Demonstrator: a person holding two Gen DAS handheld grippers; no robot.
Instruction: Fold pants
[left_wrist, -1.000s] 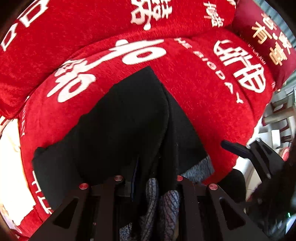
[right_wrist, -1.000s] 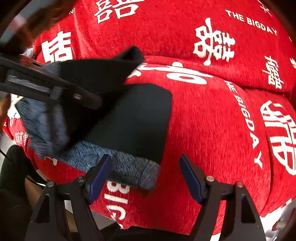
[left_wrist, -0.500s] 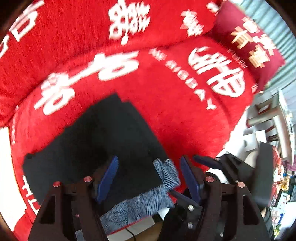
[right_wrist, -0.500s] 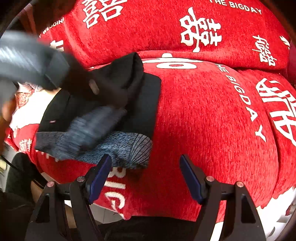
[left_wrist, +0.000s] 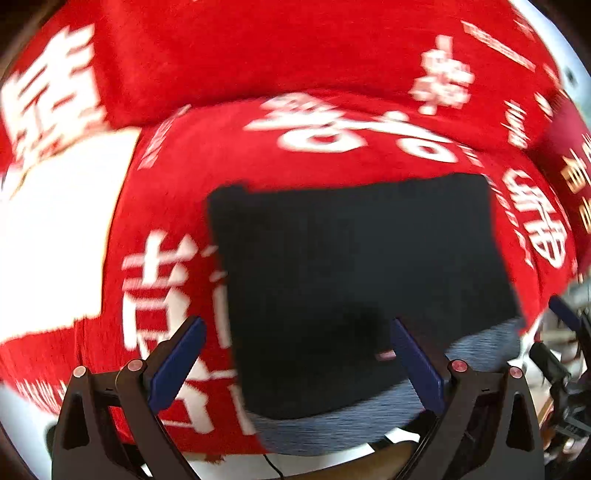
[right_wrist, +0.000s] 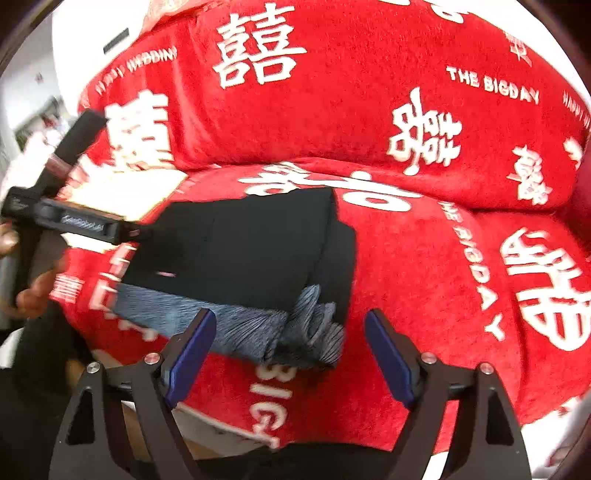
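- Left edge, right-wrist view: a person's hand (right_wrist: 31, 291) carries the left gripper (left_wrist: 295, 363). Its jaws have just been opening and now stand spread wide; a second ago they were pinched on the grey waistband with cloth bunched between them.
- The left-wrist view shows nothing gripped. The black cloth lies under the space between the blue pads (left_wrist: 177, 363), which do not press on it. This view is motion-blurred, in keeping with a fast sideways withdrawal after release.
- Centre: the pants (right_wrist: 243, 251) lie folded in a compact black rectangle on the red cushion (right_wrist: 424, 280), near its front edge, grey waistband (right_wrist: 236, 325) toward the camera. Half a second ago a flap was in the air; it is now laid flat.
- Defect noted: the waistband's right end is crumpled into a knot rather than lying flat, and a lower layer juts out along the right side.
- Right: the right gripper (right_wrist: 291, 354) has been easing wider, spread and empty, above the crumpled end but not touching it.
- Judgement: the fold has been delivered and released. The task appears close to complete; what remains is probably tidying the bunched corner.
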